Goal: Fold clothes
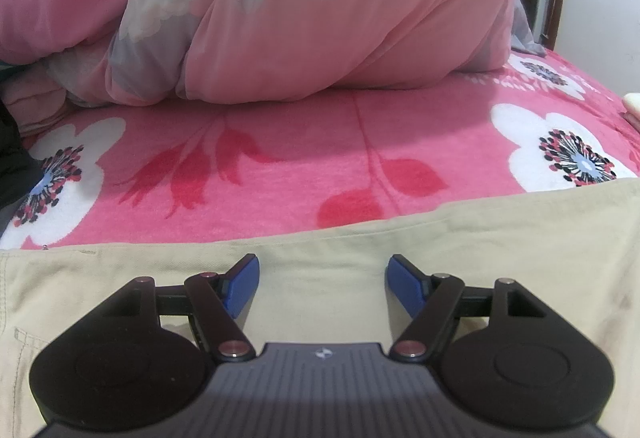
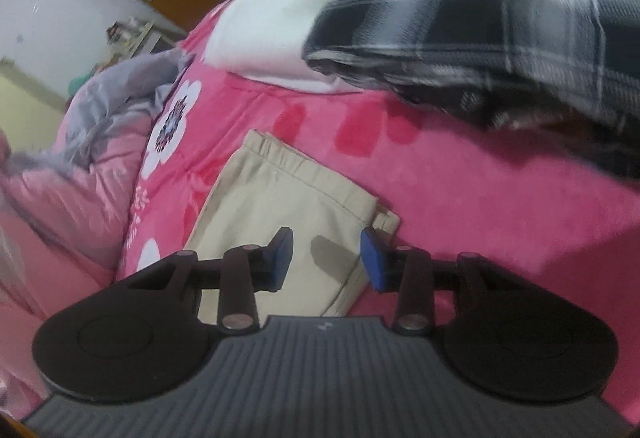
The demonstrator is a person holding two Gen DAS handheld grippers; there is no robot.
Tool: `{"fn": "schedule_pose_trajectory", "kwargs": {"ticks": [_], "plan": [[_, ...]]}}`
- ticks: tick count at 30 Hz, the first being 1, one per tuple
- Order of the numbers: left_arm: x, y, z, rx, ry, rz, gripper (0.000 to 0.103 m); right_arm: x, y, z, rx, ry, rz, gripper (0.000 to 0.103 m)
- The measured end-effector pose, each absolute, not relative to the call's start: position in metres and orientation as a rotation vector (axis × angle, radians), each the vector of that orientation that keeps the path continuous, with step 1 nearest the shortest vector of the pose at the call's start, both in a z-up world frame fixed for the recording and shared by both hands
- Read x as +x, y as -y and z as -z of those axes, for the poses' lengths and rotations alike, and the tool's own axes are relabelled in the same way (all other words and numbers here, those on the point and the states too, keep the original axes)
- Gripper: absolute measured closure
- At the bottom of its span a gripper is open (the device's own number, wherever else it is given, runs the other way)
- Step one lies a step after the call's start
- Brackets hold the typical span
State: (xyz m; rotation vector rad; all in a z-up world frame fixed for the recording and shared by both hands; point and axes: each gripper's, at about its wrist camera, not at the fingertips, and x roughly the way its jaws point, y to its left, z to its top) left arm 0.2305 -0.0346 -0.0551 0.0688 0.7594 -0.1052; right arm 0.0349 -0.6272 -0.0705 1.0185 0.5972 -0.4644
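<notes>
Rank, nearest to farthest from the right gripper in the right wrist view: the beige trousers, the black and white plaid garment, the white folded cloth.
From the right gripper:
1. Beige trousers, directly under the fingers.
2. Black and white plaid garment, upper right.
3. White folded cloth, behind it, upper centre.

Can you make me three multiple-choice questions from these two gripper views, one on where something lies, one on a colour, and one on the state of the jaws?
1. Where does the beige garment lie?
A. on the pink flowered bedspread
B. on a wooden floor
C. inside a basket

2. What colour are the pads on the left gripper?
A. red
B. blue
C. yellow

3. How do the jaws of the right gripper stand?
A. pressed flat together
B. shut on the plaid cloth
C. apart, above the beige garment, gripping nothing

Answers:
1 A, both views show the beige cloth spread on the bedspread.
2 B, the inner faces of both jaws are blue.
3 C, a clear gap shows between the pads, and the plaid cloth lies farther off.
</notes>
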Motion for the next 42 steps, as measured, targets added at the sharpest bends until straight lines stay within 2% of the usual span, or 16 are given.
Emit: {"fn": "schedule_pose_trajectory", "kwargs": {"ticks": [4, 5, 6, 7, 10, 21, 24, 30, 34, 40, 42], "plan": [[0.231, 0.033, 0.055, 0.058, -0.758, 0.107, 0.03, 0.042, 0.628, 0.077, 1.045, -0.604, 0.478, 0.069], [0.231, 0.033, 0.055, 0.056, -0.758, 0.107, 0.03, 0.043, 0.63, 0.078, 1.054, -0.601, 0.479, 0.086], [0.231, 0.033, 0.055, 0.054, -0.758, 0.108, 0.03, 0.044, 0.63, 0.079, 1.054, -0.599, 0.477, 0.096], [0.231, 0.032, 0.055, 0.051, -0.759, 0.109, 0.03, 0.045, 0.63, 0.078, 1.048, -0.599, 0.473, 0.101], [0.232, 0.031, 0.054, 0.044, -0.764, 0.111, 0.03, 0.036, 0.625, 0.066, 1.032, -0.551, 0.461, 0.102], [0.234, 0.033, 0.052, 0.048, -0.775, 0.105, 0.03, 0.022, 0.63, 0.074, 1.074, -0.568, 0.518, 0.102], [0.234, 0.033, 0.053, 0.047, -0.774, 0.104, 0.03, 0.019, 0.629, 0.077, 1.063, -0.565, 0.541, 0.098], [0.235, 0.033, 0.053, 0.054, -0.773, 0.104, 0.029, 0.009, 0.629, 0.069, 0.994, -0.507, 0.595, 0.08], [0.234, 0.034, 0.053, 0.056, -0.771, 0.101, 0.029, 0.011, 0.635, 0.07, 0.957, -0.481, 0.605, 0.06], [0.235, 0.034, 0.053, 0.057, -0.77, 0.1, 0.029, 0.018, 0.624, 0.07, 0.909, -0.487, 0.521, 0.061], [0.235, 0.034, 0.054, 0.058, -0.769, 0.099, 0.029, 0.021, 0.617, 0.065, 0.824, -0.504, 0.523, 0.071]]}}
